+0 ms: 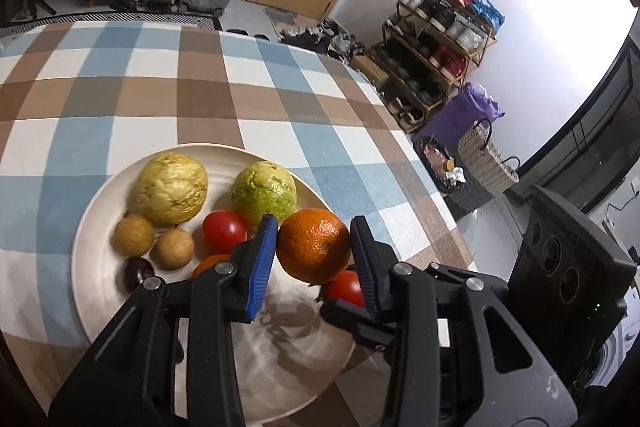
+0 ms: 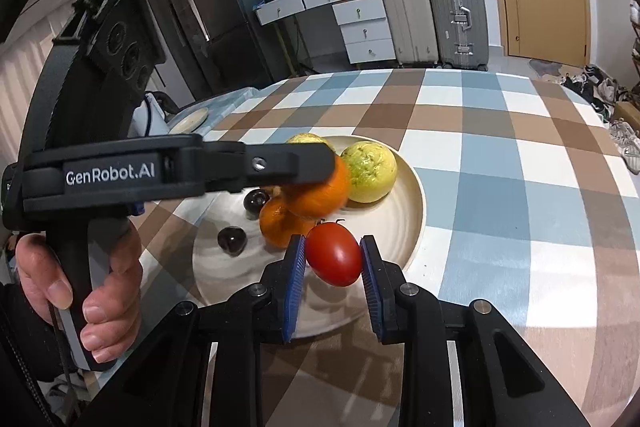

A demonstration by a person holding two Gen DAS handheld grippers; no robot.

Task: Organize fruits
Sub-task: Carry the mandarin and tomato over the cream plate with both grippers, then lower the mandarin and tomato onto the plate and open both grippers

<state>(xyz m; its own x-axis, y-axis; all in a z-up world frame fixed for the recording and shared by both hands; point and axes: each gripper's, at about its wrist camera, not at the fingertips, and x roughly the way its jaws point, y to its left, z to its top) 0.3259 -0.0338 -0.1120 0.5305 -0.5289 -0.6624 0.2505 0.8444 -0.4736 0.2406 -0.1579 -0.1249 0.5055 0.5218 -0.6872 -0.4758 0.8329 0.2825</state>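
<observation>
Over the left part of the cream plate [image 1: 96, 267], on the checked tabletop [image 1: 132, 99], lie two green-yellow bumpy fruits [image 1: 171, 188], two small brown round fruits [image 1: 133, 234], a dark plum-like fruit [image 1: 138, 273] and a red tomato [image 1: 223, 231]. Further right, the left gripper [image 1: 314, 247] is closed on an orange [image 1: 314, 246], held just above the plate. The right gripper [image 2: 333, 255] is clamped narrowly on another red tomato [image 2: 334, 254] over the plate's near edge, beside a second orange [image 2: 280, 223].
</observation>
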